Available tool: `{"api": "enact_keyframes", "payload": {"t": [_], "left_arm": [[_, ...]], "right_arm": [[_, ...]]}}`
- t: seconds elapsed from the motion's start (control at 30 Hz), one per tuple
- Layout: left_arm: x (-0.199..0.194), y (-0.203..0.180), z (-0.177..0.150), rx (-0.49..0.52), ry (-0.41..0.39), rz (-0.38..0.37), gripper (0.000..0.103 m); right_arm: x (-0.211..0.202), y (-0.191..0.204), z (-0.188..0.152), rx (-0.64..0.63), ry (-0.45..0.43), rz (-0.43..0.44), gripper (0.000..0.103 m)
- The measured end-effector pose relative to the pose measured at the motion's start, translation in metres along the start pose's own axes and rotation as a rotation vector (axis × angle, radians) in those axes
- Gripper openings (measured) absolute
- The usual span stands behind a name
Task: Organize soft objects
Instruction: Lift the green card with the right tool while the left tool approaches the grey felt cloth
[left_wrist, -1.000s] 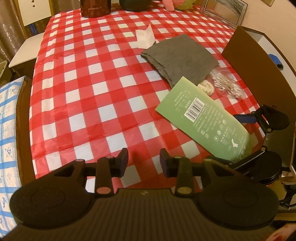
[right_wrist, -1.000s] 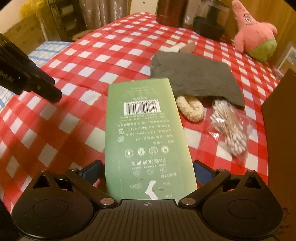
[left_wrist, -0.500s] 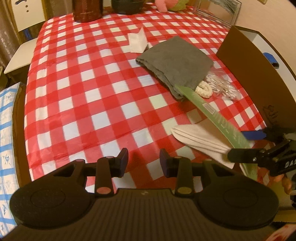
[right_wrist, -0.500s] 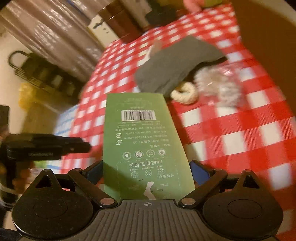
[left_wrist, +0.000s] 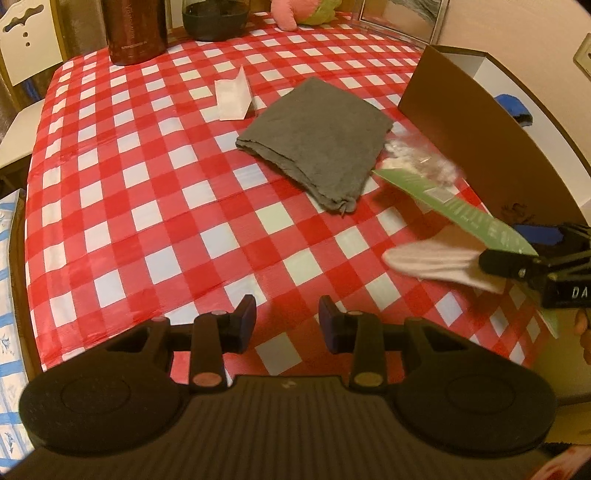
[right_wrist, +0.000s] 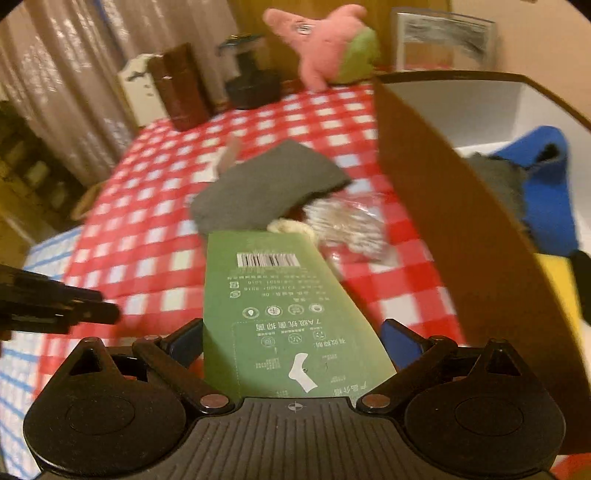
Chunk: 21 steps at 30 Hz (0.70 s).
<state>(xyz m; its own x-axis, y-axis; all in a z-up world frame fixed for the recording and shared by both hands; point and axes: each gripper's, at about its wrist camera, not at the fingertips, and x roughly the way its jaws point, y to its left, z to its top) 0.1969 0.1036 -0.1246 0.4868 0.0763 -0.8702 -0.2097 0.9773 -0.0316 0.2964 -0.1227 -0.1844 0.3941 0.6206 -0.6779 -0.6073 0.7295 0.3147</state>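
My right gripper (right_wrist: 291, 339) is shut on a green sock packet (right_wrist: 280, 306) and holds it in the air beside the brown box (right_wrist: 461, 229). In the left wrist view the packet (left_wrist: 458, 214) is tilted, with white socks (left_wrist: 432, 260) hanging under it. A folded grey cloth (left_wrist: 317, 136) lies on the red checked tablecloth (left_wrist: 147, 184), also in the right wrist view (right_wrist: 266, 188). My left gripper (left_wrist: 287, 325) is open and empty, low over the table's near edge. A pink plush star (right_wrist: 325, 44) sits at the far end.
The box holds blue (right_wrist: 546, 177), grey and yellow items. A bag of cotton swabs (right_wrist: 351, 225) and a cream ring (right_wrist: 291, 227) lie by the cloth. A folded white paper (left_wrist: 232, 96), a brown canister (left_wrist: 135, 29) and a dark pot (left_wrist: 216, 22) stand farther back.
My right gripper has lifted the sock packet off the table and swung it right, toward the box. The white socks now hang free. The left gripper has barely moved.
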Motion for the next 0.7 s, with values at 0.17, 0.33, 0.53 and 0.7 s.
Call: {"api": "enact_keyframes", "payload": {"t": [0.17,0.33,0.53,0.7], "left_arm": [[0.0,0.0,-0.001,-0.003,0.001,0.001,0.033],[-0.002,0.001,-0.002,-0.009,-0.005,0.006,0.033],[-0.008,0.005,-0.003,-0.017,-0.015,0.016,0.033],[-0.005,0.005,-0.004,-0.011,-0.006,0.012,0.033]], "right_arm": [[-0.005,-0.012,-0.006,0.07,0.017,0.031,0.098],[-0.014,-0.012,-0.001,0.187,0.016,0.18,0.098],[-0.016,0.012,0.008,0.086,-0.015,0.17,0.098],[0.017,0.025,-0.019,-0.139,0.075,-0.011,0.098]]}}
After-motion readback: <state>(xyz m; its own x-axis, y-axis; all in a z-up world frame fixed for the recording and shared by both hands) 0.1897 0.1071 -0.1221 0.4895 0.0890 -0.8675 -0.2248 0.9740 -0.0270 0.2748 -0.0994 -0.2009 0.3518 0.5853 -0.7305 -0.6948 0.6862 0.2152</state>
